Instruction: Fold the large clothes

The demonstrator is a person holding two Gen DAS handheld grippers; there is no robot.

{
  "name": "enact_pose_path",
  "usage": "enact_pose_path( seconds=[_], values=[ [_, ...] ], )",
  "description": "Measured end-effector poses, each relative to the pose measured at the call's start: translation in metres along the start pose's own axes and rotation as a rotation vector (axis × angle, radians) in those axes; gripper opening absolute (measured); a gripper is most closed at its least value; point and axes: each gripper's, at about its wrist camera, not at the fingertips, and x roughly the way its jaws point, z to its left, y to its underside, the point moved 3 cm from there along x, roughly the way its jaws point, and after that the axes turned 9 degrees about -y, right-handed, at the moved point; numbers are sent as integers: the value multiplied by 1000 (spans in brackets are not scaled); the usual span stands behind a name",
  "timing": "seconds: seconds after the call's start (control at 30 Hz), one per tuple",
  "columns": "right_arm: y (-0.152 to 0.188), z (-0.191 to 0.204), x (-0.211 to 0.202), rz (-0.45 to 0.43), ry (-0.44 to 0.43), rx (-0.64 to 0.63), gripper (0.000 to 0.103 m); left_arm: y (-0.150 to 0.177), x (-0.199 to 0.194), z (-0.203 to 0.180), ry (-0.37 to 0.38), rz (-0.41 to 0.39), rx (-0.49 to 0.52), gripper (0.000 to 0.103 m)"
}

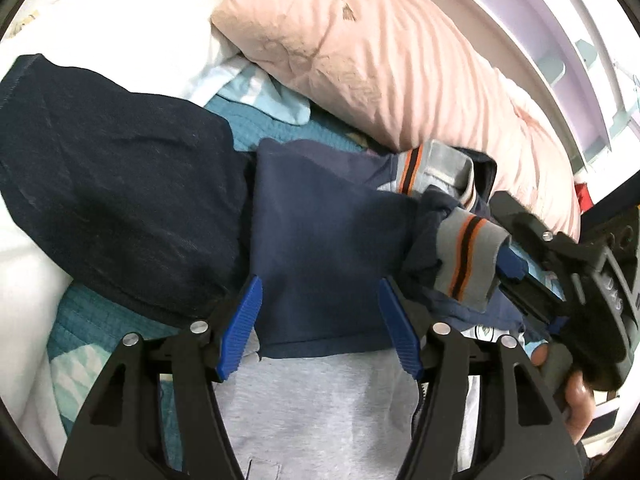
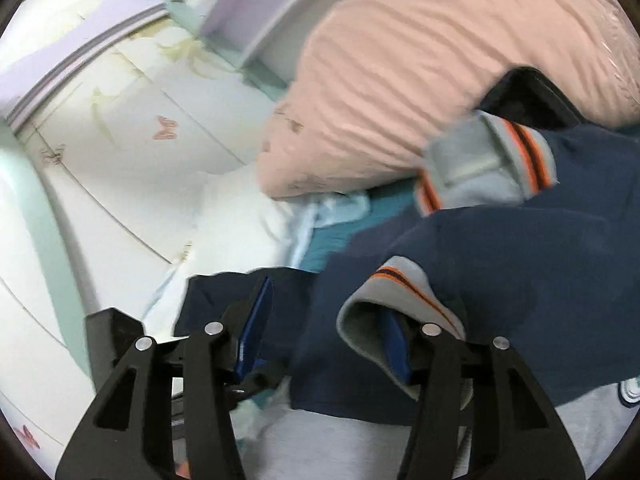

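Left gripper (image 1: 320, 324) open, navy sleeve (image 1: 320, 240) between

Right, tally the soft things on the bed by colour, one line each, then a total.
Navy sweatshirt with grey striped cuffs: 1
Dark navy garment: 1
Pink pillow: 1
White pillow: 1
Teal quilted cover: 1
Total: 5

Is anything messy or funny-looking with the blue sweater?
Yes. One striped grey cuff of the navy sweater is draped over a blue finger of the open right gripper, bunching the sleeve. The other cuff lies crumpled against the pink pillow.
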Motion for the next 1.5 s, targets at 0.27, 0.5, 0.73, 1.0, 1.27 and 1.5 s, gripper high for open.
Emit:
enact_pose_path(
  seconds=[0.27,0.5,0.73,1.0,1.27,1.5],
  values=[
    [-6,-26,-27,-6,49,166,56,1,4,-9,14,6,2,62],
    [-16,33,9,99,-49,137,61,9,3,-2,7,16,15,62],
    [-18,55,12,216,6,173,70,14,1,-1,5,23,19,62],
    [-32,27,-50,73,146,109,70,19,-1,-40,94,20,84,62],
    [-20,-93,-108,111,341,128,27,6,40,-121,239,51,200,62],
    [-3,-192,-141,193,368,255,0,-11,107,-80,162,225,32,33]
  ],
)
